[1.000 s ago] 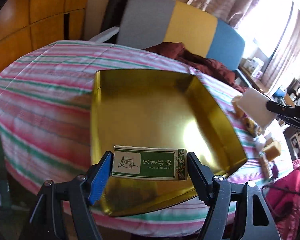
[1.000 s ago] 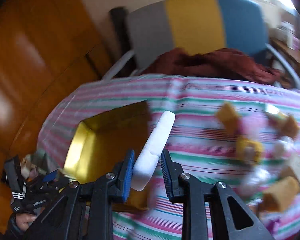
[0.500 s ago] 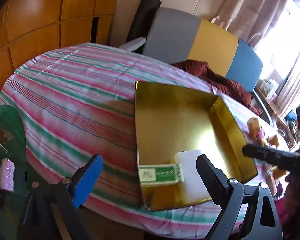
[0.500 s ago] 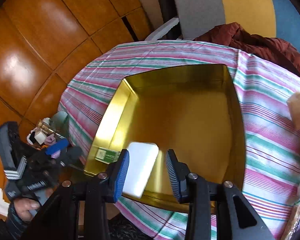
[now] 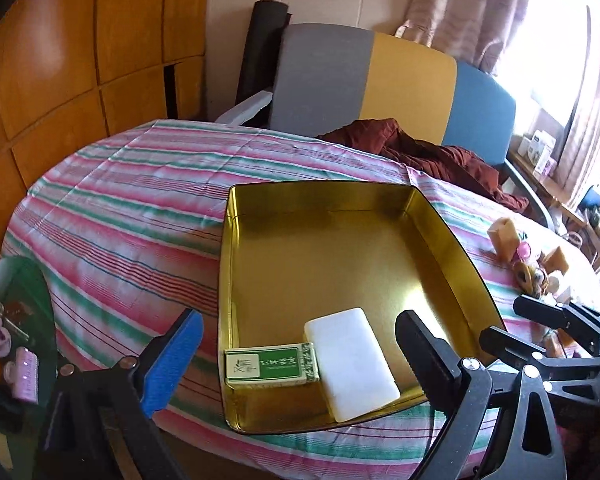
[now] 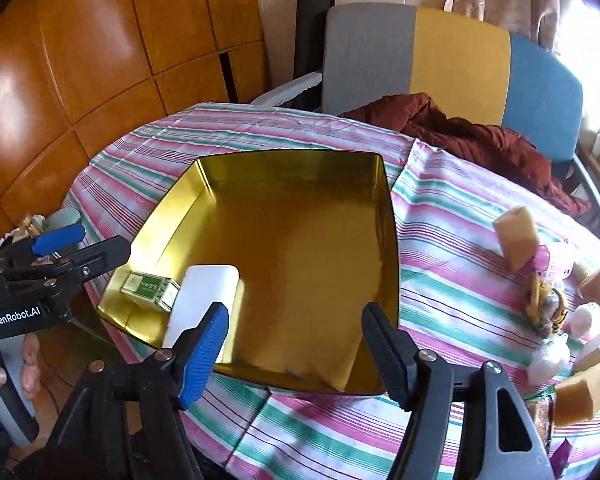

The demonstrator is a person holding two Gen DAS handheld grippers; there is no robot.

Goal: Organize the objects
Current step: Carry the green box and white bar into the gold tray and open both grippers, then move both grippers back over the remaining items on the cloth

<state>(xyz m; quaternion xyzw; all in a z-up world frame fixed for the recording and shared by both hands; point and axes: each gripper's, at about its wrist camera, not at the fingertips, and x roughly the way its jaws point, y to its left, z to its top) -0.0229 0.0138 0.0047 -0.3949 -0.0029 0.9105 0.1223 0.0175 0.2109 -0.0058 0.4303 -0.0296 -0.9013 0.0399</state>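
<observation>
White soap bar (image 5: 351,362) and green box (image 5: 271,367) lie touching in the gold tray's (image 5: 340,204) lower-left corner on the striped worktop (image 5: 132,200), left tongs (image 5: 296,354) released wide, right tongs (image 6: 296,344) opening, both empty.

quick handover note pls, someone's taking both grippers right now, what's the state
Left gripper: open, jaws still widening, nothing between them.
Right gripper: jaws opening, empty.
Green box and white block lie side by side, touching, at the near end of the gold tray.
Done: both are in the tray.
Left: the yellow sponge pieces and small items on the striped cloth to the tray's right.
</observation>
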